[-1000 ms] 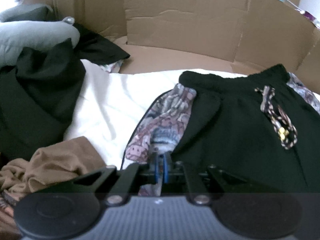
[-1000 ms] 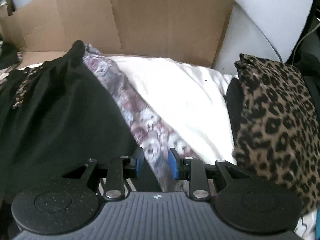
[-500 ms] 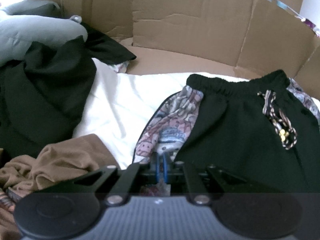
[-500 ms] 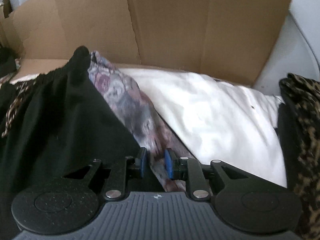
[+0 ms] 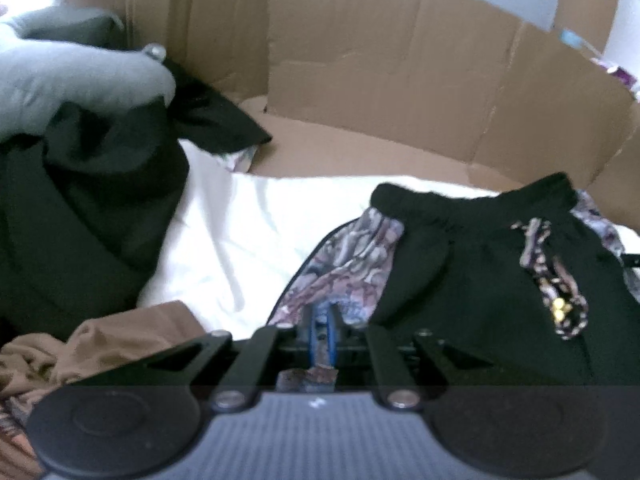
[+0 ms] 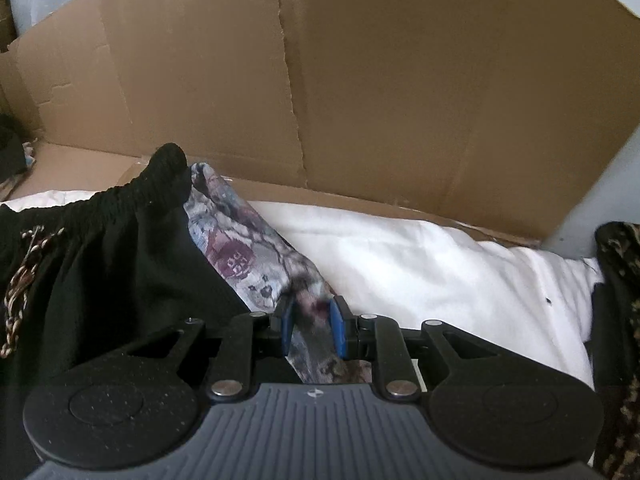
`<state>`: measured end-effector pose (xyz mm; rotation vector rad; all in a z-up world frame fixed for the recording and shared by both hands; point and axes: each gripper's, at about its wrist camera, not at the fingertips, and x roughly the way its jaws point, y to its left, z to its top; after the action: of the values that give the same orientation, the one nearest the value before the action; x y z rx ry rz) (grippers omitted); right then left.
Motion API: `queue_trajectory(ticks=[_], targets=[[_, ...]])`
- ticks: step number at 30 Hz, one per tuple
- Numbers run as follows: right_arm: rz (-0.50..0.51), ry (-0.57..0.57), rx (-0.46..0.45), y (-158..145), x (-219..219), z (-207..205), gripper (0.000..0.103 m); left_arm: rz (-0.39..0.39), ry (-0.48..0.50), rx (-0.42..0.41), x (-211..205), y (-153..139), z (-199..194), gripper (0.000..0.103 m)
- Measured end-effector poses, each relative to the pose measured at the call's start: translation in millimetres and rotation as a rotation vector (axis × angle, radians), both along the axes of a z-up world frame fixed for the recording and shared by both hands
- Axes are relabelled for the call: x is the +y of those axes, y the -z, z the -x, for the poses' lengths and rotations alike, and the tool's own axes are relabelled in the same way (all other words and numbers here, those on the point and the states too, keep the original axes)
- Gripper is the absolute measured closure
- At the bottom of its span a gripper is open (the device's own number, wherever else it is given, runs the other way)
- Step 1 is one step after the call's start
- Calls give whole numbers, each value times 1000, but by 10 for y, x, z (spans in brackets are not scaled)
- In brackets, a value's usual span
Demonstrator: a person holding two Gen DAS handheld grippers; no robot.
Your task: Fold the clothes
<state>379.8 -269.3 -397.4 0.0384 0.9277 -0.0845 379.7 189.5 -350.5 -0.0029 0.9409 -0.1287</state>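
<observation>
Black fabric with a patterned side panel makes up the shorts, which are lying spread on a white sheet in front of a cardboard wall; the waistband is sitting at the far end, and a braided drawstring with yellow tips is resting on the black front. The left wrist view is showing things the other is not: a heap of dark clothes under a grey garment at the left, and a brown garment crumpled near the camera. The right wrist view is showing instead a leopard-print cloth at the right edge and the shorts' right patterned panel running from the waistband down toward the camera. The left gripper is pinching the left patterned panel, its jaws nearly together with a strip of fabric passing between the blue pads; the right gripper is holding its jaws narrow around a bunched fold of the right panel, with the pads pressing the cloth on both sides. The shorts look smooth across the black front and gathered at the elastic waistband, and both patterned edges are lifting slightly where they are held.
</observation>
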Motion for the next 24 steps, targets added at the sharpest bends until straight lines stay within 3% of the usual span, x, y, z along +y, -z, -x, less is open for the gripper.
queue_trajectory(ticks=[3, 7, 10, 17, 24], targets=[[-18, 5, 3, 61, 10, -70, 78, -16, -13, 18, -2, 107, -68, 96], [1, -10, 6, 99, 47, -146, 70, -52, -34, 22, -19, 205, -107, 97], [-12, -28, -15, 6, 91, -186, 70, -31, -61, 15, -25, 141, -85, 97], [-16, -95, -50, -123, 311, -334, 69, 29, -15, -22, -117, 32, -63, 96], [22, -79, 5, 119, 515, -607, 69, -26, -14, 45, -175, 219, -219, 94]])
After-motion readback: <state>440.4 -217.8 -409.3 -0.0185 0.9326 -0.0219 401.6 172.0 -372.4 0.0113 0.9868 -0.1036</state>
